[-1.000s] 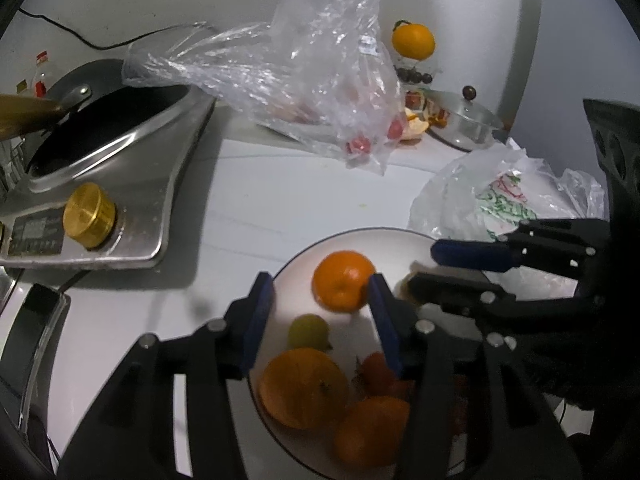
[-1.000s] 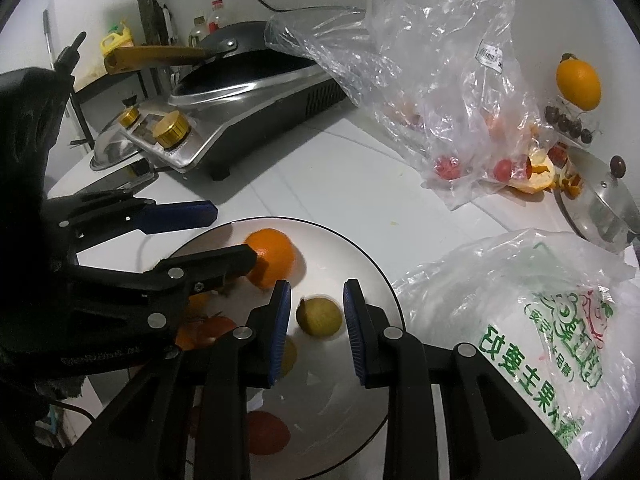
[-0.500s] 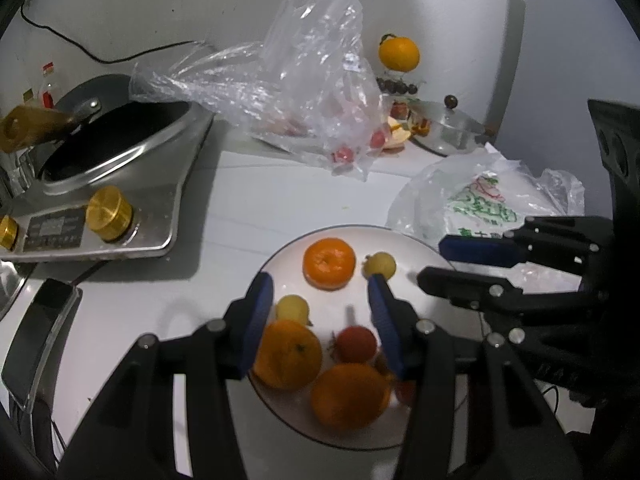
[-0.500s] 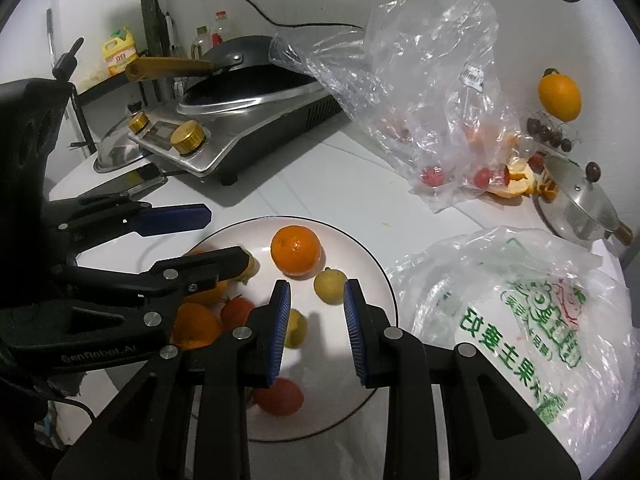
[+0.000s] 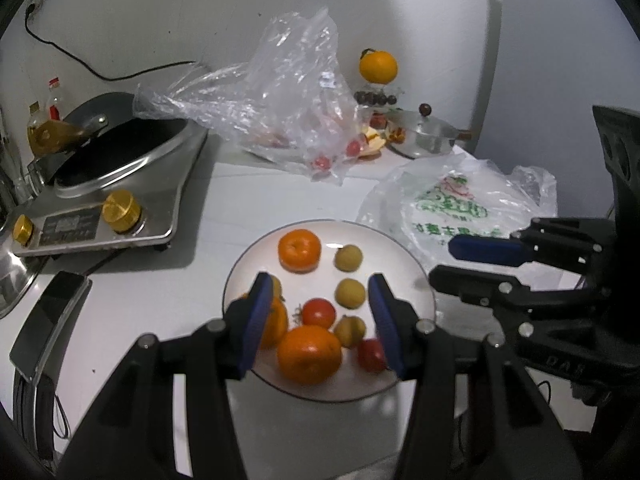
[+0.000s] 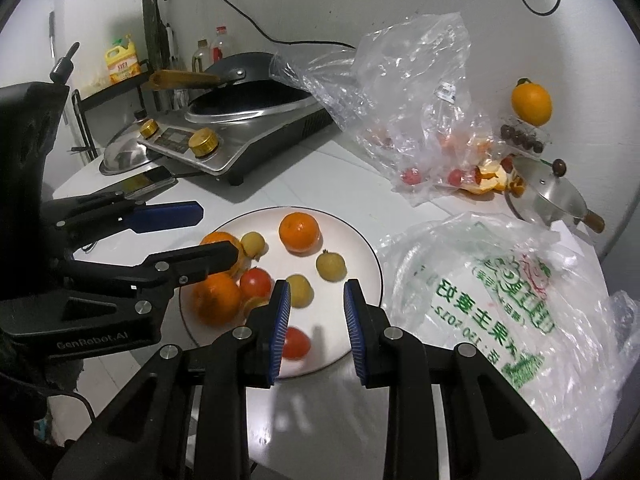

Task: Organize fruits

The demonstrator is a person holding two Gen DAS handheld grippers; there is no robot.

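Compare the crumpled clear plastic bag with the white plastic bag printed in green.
The crumpled clear plastic bag stands tall beside the stove; the white plastic bag printed in green slumps low beside the white round plate. Small red fruits show through the clear one; the white one hides any contents. The clear one is unprinted apart from a small label; the white one carries green lettering. Both are wrinkled and lie on the white counter.

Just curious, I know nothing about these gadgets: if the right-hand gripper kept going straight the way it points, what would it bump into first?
Probably the bare patch of the round white plate, since the right gripper hangs empty above its near side; the small yellow-green fruit lies just beyond, though depth is hard to judge.
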